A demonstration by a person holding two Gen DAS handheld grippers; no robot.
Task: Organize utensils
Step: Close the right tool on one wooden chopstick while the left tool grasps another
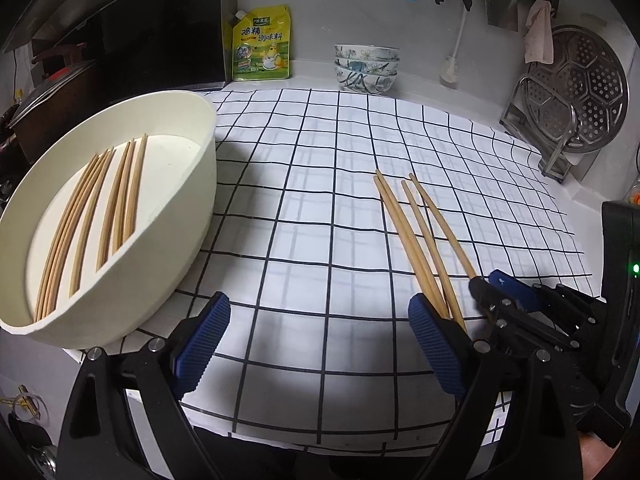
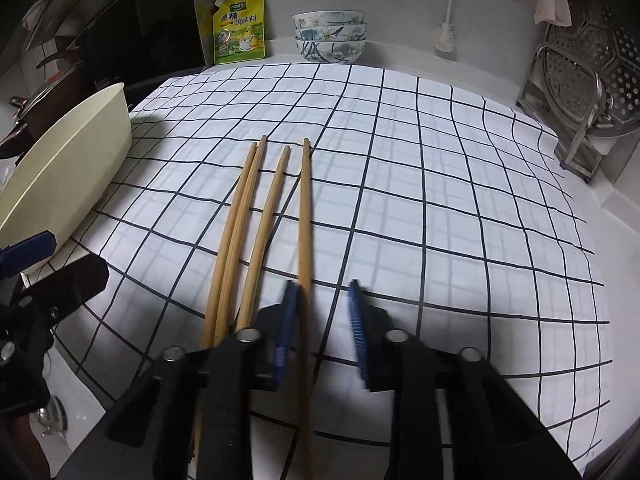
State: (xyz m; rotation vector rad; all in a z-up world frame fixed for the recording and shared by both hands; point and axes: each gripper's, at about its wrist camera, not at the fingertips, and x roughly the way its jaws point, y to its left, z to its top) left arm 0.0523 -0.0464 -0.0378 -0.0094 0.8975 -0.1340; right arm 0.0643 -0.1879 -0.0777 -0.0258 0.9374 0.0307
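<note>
Several wooden chopsticks [image 1: 416, 236] lie side by side on the checked cloth [image 1: 320, 184], pointing away from me. My right gripper [image 1: 486, 282] is pinched on the near end of the rightmost chopstick [image 2: 306, 216]. In the right wrist view its blue pads [image 2: 290, 320] are blurred, either side of that stick. A cream oval basin [image 1: 192, 184] at the left holds several more chopsticks [image 1: 100, 208]. My left gripper [image 1: 320, 344] hangs open over the cloth's front. Nothing is between its pads, and its right pad [image 1: 436, 344] covers the near ends of the left sticks.
Against the back wall stand a yellow seasoning pouch [image 1: 262, 46], stacked patterned bowls [image 1: 366, 66] and a white brush [image 1: 452, 68]. A perforated steel steamer plate [image 1: 576, 92] leans in a rack at the right. A dark cooker and pot [image 1: 60, 92] are behind the basin.
</note>
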